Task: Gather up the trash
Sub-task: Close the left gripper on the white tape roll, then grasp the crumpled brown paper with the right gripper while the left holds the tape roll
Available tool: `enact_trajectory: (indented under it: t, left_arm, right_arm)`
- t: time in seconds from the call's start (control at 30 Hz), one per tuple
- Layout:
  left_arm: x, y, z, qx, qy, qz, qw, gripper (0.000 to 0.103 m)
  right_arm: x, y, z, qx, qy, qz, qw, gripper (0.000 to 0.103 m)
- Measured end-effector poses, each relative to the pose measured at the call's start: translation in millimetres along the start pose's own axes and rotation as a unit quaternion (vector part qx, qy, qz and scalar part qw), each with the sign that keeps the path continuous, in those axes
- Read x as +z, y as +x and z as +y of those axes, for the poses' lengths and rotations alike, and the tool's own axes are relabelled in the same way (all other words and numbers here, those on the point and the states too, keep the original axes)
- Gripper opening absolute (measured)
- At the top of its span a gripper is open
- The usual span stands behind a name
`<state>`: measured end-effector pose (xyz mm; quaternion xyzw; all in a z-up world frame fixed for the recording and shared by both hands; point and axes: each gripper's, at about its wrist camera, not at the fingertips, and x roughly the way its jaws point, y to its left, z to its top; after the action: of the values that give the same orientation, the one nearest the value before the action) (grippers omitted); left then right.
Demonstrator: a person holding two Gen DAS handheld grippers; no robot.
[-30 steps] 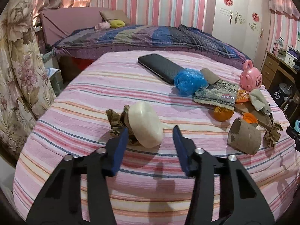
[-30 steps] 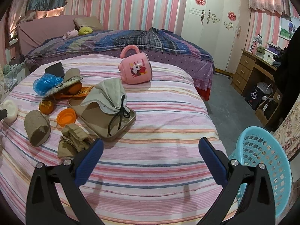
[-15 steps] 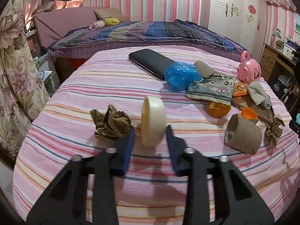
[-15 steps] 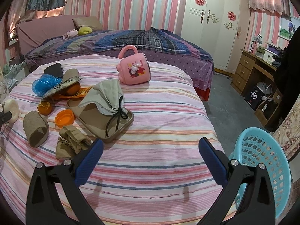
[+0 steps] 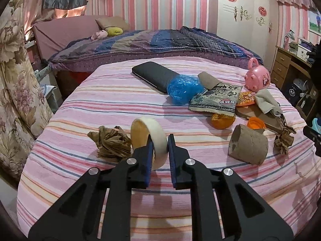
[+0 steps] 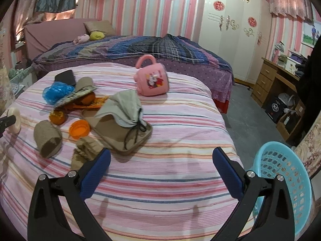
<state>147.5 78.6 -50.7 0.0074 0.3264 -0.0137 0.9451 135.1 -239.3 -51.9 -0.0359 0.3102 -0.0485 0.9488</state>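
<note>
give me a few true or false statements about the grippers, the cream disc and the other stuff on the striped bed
1. The left gripper is shut on the round cream disc with a tan face. True; its jaws have just been closing.
2. The right gripper holds the crumpled brown paper wad. False: its jaws stand wide open, empty.
3. The pink plastic mug with a cartoon print lies on its side. True.
4. The light blue plastic basket sits on the bed. False: it is off the bed's edge, beside the right gripper.
</note>
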Motion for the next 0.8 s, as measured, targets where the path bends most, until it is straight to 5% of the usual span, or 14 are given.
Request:
enact_trajectory:
  t: [0.37,0.53,0.63,0.8]
  left_arm:
    - [-3,-24,15,-0.009,-0.017,-0.018,0.9997,0.013]
    - [-6,-25,21,-0.006,-0.029,-0.012,0.9995,0.013]
    - [-8,-24,21,-0.007,-0.031,-0.009,0.9994,0.013]
    - [-11,-21,14,-0.005,-0.028,-0.001,0.9996,0.013]
  right_arm:
    - [-5,-5,44,0.068,-0.024,-0.017,0.997,0.099]
    - [-5,5,66,0.067,-0.049,-0.001,0.997,0.097]
    - [-6,16,70,0.078,-0.049,0.028,0.995,0.073]
    - [-7,24,66,0.113,-0.039,0.044,0.992,0.05]
